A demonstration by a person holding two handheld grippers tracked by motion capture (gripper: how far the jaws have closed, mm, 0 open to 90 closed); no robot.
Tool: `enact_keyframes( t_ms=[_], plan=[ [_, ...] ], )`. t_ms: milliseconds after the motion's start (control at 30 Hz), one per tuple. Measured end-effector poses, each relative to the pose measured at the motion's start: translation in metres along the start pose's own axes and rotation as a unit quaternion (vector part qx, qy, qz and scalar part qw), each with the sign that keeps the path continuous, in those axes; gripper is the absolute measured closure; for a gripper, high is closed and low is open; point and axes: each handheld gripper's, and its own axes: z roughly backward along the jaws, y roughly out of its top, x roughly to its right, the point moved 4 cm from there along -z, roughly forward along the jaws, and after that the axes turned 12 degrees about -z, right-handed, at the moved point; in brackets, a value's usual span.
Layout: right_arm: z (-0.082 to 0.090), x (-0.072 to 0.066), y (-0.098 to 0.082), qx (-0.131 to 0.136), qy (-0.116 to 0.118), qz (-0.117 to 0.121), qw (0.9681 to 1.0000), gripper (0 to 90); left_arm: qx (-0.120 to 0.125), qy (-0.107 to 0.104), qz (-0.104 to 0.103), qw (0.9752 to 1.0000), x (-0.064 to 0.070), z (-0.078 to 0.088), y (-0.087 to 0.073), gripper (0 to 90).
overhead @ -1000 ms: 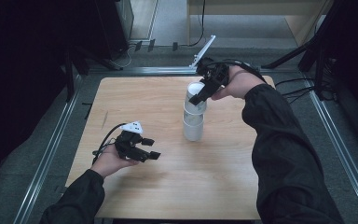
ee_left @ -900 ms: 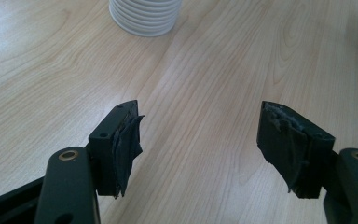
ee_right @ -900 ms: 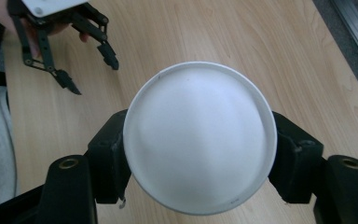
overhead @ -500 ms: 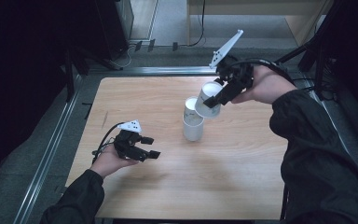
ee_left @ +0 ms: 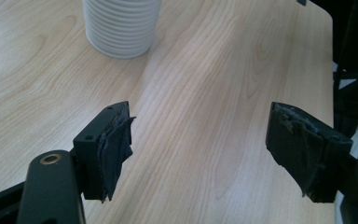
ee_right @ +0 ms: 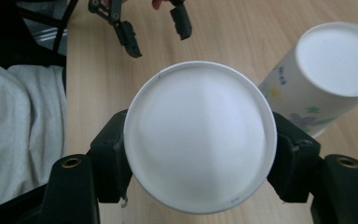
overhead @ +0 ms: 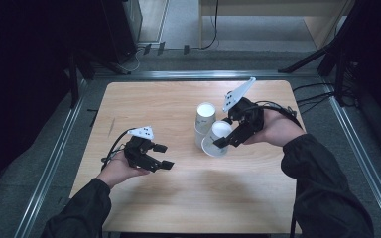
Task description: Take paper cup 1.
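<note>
A stack of upside-down white paper cups [overhead: 203, 121] stands on the wooden table [overhead: 144, 106], right of centre. My right gripper [overhead: 221, 137] is shut on one white cup [overhead: 216, 141], held tilted and low just right of the stack. In the right gripper view the cup's base [ee_right: 199, 135] sits between the two jaws, which have just been closing on it, with the stack [ee_right: 326, 70] beside it. My left gripper [overhead: 164, 156] rests over the table's left half. Its jaws have just been opening, and in the left gripper view [ee_left: 200, 126] only bare wood lies between them. The stack's ribbed rims [ee_left: 120, 25] are ahead.
Metal rails [overhead: 54, 158] run along the table's left and right sides. Cables [overhead: 312, 96] trail off the right edge. A wooden cabinet [overhead: 273, 10] and dark stands are on the floor beyond the far edge.
The right gripper took a cup off the top of the stack, swung it right, then brought it down beside the stack. The left gripper's jaws opened wider while the hand stayed put.
</note>
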Motion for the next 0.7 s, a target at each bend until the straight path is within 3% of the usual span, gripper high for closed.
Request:
enact_keyframes(
  t_ms=[100, 300, 467, 567, 700],
  plan=[
    [-0.011, -0.001, -0.008, 0.008, 0.011, -0.002, 0.9999, 34.5, 0.0, -0.002, -0.011, 0.9999, 0.001, 0.001, 0.006, 22.5],
    [-0.035, -0.005, -0.018, 0.019, 0.029, -0.004, 0.9994, 34.5, 0.026, -0.003, -0.031, 0.9992, 0.003, 0.003, 0.026, 22.6],
    [-0.054, -0.009, -0.026, 0.029, 0.043, -0.006, 0.9986, 34.5, 0.005, -0.012, -0.052, 0.9986, 0.012, -0.005, 0.025, 19.4],
    [-0.064, -0.013, -0.029, 0.035, 0.056, -0.012, 0.9977, 34.5, 0.006, -0.022, -0.047, 0.9986, 0.012, -0.007, 0.024, 18.2],
    [-0.072, -0.018, -0.031, 0.036, 0.06, 0.004, 0.9976, 34.4, 0.012, -0.032, -0.044, 0.9985, 0.012, -0.006, 0.022, 17.2]
  ],
)
